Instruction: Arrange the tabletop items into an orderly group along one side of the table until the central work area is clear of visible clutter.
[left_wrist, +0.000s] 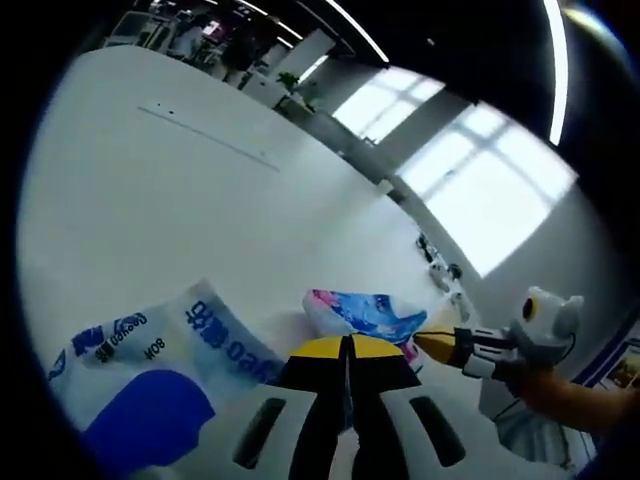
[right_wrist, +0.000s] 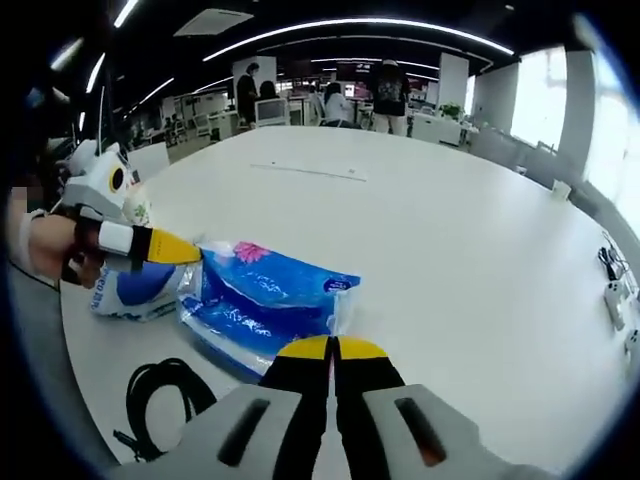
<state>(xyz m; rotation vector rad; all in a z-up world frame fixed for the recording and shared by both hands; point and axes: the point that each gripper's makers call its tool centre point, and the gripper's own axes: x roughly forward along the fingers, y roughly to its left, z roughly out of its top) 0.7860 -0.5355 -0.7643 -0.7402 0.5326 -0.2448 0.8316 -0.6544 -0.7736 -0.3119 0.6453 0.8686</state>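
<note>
A blue plastic packet (right_wrist: 265, 295) with a pink flower print lies on the white table (right_wrist: 420, 220). My right gripper (right_wrist: 332, 348) is shut, pinching a flap at the packet's near edge. My left gripper (right_wrist: 190, 250) comes in from the left, held by a hand, its yellow tips shut at the packet's other end. In the left gripper view the packet (left_wrist: 365, 312) sits just past my shut left gripper (left_wrist: 346, 347), and my right gripper (left_wrist: 432, 344) reaches its far end. A white bag with blue print (left_wrist: 150, 370) (right_wrist: 135, 285) lies beside the packet.
A coiled black cable (right_wrist: 160, 395) lies on the table near its front edge. Small white devices (right_wrist: 612, 295) sit at the far right edge. A wide bare stretch of tabletop (left_wrist: 200, 180) extends beyond the packet. People stand among desks far behind.
</note>
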